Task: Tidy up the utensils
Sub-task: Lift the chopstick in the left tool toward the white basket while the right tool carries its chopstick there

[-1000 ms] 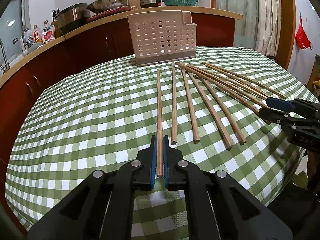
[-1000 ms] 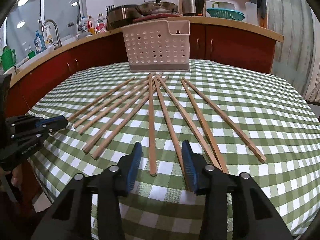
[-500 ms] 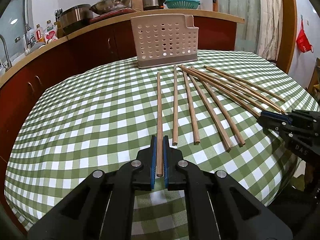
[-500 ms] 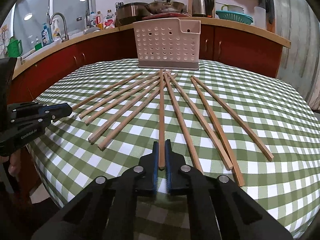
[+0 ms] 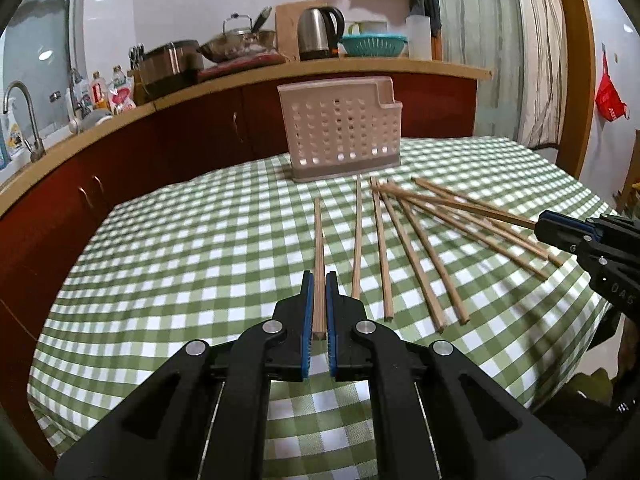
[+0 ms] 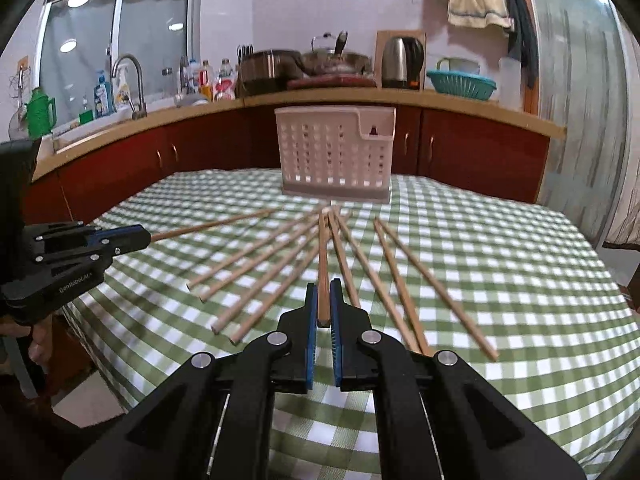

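My left gripper is shut on the near end of a wooden chopstick and holds it raised over the checked table. My right gripper is shut on another chopstick, also lifted. Each gripper shows in the other's view: the right gripper at the right edge, the left gripper at the left edge. Several more chopsticks lie fanned on the cloth. A beige perforated utensil holder stands upright at the table's far side, also seen in the right wrist view.
The round table has a green-and-white checked cloth and drops off at its near edge. Behind it runs a red cabinet with a wooden counter bearing a kettle, pots and a teal basket. A sink tap is at the left.
The right gripper has closed on a chopstick. Both grippers have lifted their chopsticks off the cloth, and the views now sit higher and tilted up toward the holder.
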Action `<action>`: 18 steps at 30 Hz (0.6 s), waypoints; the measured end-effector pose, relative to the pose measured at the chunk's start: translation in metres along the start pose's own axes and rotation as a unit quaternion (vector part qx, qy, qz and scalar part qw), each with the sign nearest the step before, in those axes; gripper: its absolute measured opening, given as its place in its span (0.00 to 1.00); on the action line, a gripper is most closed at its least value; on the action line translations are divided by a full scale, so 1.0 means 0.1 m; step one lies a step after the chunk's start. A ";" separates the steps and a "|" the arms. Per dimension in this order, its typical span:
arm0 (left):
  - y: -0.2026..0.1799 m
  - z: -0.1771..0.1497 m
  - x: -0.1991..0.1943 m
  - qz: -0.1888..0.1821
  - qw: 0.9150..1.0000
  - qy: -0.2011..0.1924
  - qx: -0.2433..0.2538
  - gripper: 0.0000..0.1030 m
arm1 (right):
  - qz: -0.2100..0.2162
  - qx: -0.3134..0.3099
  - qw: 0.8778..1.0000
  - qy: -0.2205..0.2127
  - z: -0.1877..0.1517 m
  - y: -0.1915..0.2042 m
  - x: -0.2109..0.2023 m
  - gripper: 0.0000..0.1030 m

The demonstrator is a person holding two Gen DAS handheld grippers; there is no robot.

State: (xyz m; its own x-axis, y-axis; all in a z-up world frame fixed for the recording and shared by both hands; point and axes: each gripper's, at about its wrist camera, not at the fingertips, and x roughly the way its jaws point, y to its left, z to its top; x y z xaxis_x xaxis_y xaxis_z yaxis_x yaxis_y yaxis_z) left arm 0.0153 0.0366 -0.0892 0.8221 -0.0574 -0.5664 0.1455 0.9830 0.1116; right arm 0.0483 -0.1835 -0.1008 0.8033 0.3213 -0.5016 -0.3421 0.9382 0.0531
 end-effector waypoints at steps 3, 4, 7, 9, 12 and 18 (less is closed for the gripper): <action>0.01 0.07 -0.12 0.005 1.000 -0.019 -0.003 0.06 | -0.001 0.001 1.000 -0.015 0.08 -0.01 -0.10 0.07; 0.02 0.09 -0.15 0.006 1.000 -0.024 -0.004 0.06 | -0.001 0.002 1.000 -0.022 0.11 -0.01 -0.14 0.07; 0.04 0.15 -0.25 0.010 0.999 -0.039 -0.008 0.06 | -0.001 0.004 0.999 -0.036 0.18 0.00 -0.24 0.07; 0.06 0.19 -0.32 0.012 0.999 -0.049 -0.010 0.06 | 0.000 0.005 0.999 -0.045 0.23 0.00 -0.30 0.07; 0.08 0.26 -0.41 0.012 0.998 -0.061 -0.015 0.06 | 0.000 0.005 0.998 -0.059 0.31 0.00 -0.37 0.07; 0.12 0.37 -0.57 0.012 0.996 -0.087 -0.026 0.06 | -0.001 0.005 0.997 -0.079 0.40 0.01 -0.50 0.07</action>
State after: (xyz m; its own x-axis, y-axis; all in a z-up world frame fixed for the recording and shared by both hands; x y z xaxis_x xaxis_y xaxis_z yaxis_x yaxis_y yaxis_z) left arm -0.0092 0.0453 -0.0254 0.9086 -0.0577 -0.4137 0.0990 0.9919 0.0791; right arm 0.0273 -0.1929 -0.0409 0.8710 0.3350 -0.3594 -0.3362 0.9398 0.0611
